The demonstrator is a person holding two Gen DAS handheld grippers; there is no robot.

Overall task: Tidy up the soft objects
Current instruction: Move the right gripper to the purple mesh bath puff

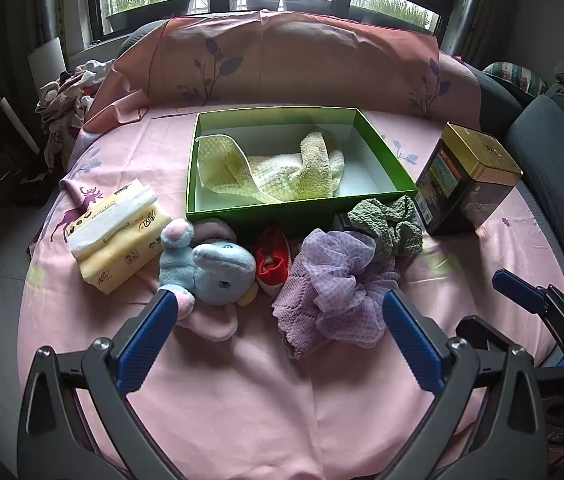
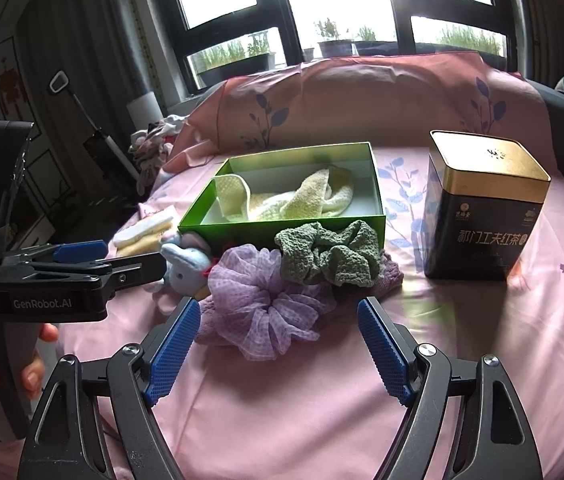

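Note:
A green box (image 1: 302,216) holds a pale yellow towel (image 1: 282,172). In front of it lie a blue plush elephant (image 1: 218,268), a small red item (image 1: 272,260), a purple mesh scrunchie (image 1: 342,276) on a purple knitted cloth (image 1: 294,308), and a green knitted scrunchie (image 1: 390,224). My left gripper (image 1: 278,304) is open, its fingers either side of the elephant and the purple pile, holding nothing. My right gripper (image 2: 278,304) is open and empty just short of the purple mesh scrunchie (image 2: 258,304), with the green scrunchie (image 2: 330,256) behind it.
A yellow tissue pack (image 1: 114,232) lies left of the elephant. A black and gold tea tin (image 2: 482,208) stands right of the box (image 2: 242,232). A pink cloth (image 1: 282,392) covers the round table. A draped chair back, crumpled clothes and windows are behind.

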